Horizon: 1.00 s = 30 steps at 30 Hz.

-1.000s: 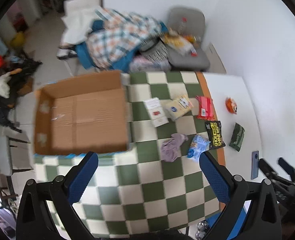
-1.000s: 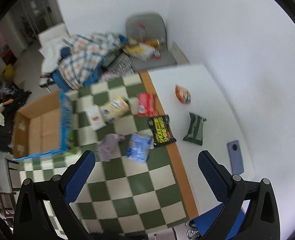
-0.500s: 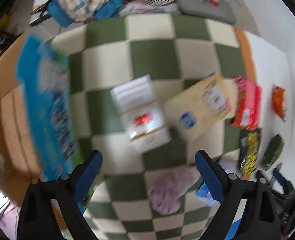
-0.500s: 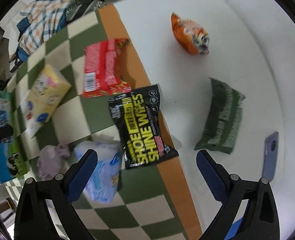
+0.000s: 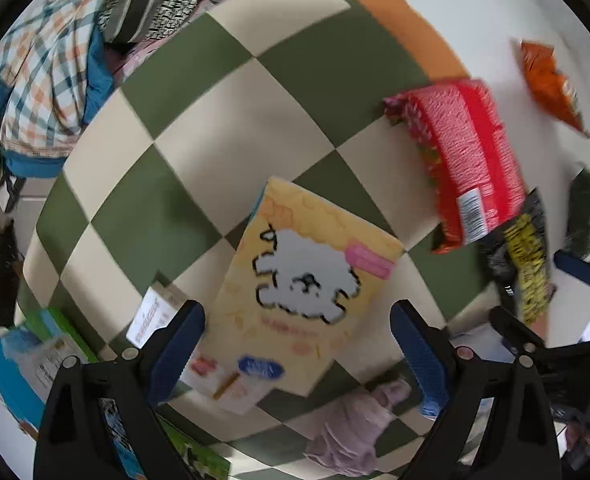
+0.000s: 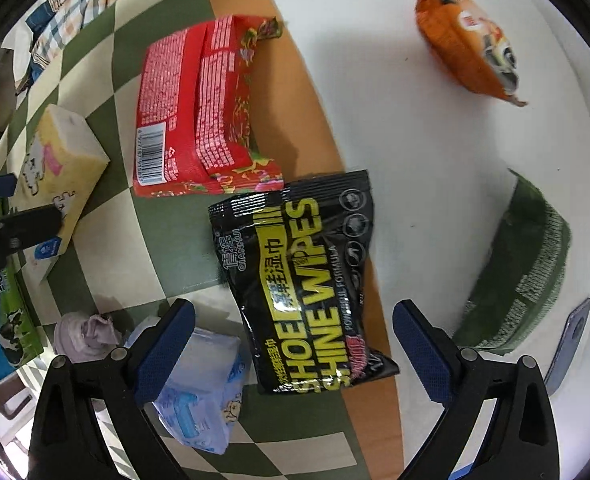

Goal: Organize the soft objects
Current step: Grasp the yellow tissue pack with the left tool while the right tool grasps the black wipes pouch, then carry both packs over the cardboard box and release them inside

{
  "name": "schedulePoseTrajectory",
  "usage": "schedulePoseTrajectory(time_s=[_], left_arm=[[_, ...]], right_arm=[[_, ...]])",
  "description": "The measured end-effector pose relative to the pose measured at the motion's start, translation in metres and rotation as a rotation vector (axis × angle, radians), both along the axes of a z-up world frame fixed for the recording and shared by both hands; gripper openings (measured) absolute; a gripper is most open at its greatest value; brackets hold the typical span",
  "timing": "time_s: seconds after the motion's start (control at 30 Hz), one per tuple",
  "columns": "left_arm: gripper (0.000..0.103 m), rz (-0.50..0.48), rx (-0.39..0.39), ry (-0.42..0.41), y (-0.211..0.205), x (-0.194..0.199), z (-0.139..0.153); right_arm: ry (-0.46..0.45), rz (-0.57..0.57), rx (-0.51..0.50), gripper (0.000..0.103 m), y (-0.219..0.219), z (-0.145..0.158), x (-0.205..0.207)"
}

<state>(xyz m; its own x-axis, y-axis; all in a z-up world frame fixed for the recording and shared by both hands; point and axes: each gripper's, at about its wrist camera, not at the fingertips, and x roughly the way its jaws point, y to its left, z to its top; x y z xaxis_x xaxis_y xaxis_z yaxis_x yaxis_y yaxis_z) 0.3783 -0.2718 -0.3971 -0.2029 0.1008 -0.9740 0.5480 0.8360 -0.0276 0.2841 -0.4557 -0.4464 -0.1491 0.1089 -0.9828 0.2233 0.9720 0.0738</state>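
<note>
Checkered cloth [image 5: 199, 128] in green and cream covers most of the table and serves as the landmark; every soft thing lies on it or just off its orange-bordered edge.

Largest of the packs is the yellow tissue pack [image 5: 307, 280], lying flat near the middle of the cloth. The left gripper [image 5: 297, 344] points down at it with its blue pads spread wide to either side, gripping nothing. The pack looks light and squashy under a slick film, so a pinch across its narrow width, near the middle, should hold best; a grip at one end would probably let it sag.

Next is the red pack [image 6: 199, 108], flat near the cloth's orange edge, likewise a soft wrapper with some give.

The black shoe-wipes pouch [image 6: 307, 280] straddles that orange edge, half on the cloth and half on the bare white tabletop. The right gripper [image 6: 293, 344] hangs above its lower end, pads wide apart and clear of it, holding nothing. The pouch is glossy, thin and floppy, likely slippery; closing across its short width over the filled middle seems safer than taking the flat sealed rim.

Off the cloth on the white top lie the dark green pack [image 6: 527, 272] and the orange snack bag [image 6: 471, 40].

Smaller, on the cloth near the pouch, sit the blue tissue packet [image 6: 203, 392] and the crumpled lilac cloth [image 6: 83, 334], limp enough to pinch anywhere.
</note>
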Motion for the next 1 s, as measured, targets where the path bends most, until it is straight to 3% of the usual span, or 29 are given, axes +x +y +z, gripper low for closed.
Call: schedulePoseTrajectory(time_s=[0.13, 0.23, 0.37, 0.43, 0.6, 0.77, 0.9, 1.0], left_arm=[[0.094, -0.008, 0.011, 0.027, -0.001, -0.002, -0.012], [0.068, 0.003, 0.015, 0.013, -0.001, 0.002, -0.018], [0.066, -0.010, 0.018, -0.005, -0.001, -0.002, -0.019], [0.066, -0.028, 0.028, -0.023, -0.003, -0.007, -0.018], [0.066, 0.011, 0.032, -0.056, -0.006, -0.018, -0.007], [0.065, 0.090, -0.030, -0.105, 0.003, -0.024, 0.035], [0.066, 0.200, -0.050, -0.173, 0.024, -0.035, 0.083], [0.065, 0.303, -0.130, -0.198, 0.051, -0.058, 0.125]], right_arm=[[0.014, -0.012, 0.012, 0.098, 0.004, -0.016, 0.001], [0.043, -0.024, 0.017, 0.088, 0.008, -0.028, -0.002], [0.042, -0.037, 0.002, 0.079, 0.004, -0.035, -0.010], [0.041, -0.051, -0.020, 0.068, 0.002, -0.037, -0.012], [0.028, -0.102, -0.012, 0.059, -0.005, -0.041, -0.015], [0.013, -0.135, 0.023, 0.055, -0.008, -0.038, -0.025], [-0.055, -0.118, 0.052, 0.054, 0.000, -0.008, -0.032], [-0.109, -0.093, 0.092, 0.054, 0.020, 0.025, -0.041]])
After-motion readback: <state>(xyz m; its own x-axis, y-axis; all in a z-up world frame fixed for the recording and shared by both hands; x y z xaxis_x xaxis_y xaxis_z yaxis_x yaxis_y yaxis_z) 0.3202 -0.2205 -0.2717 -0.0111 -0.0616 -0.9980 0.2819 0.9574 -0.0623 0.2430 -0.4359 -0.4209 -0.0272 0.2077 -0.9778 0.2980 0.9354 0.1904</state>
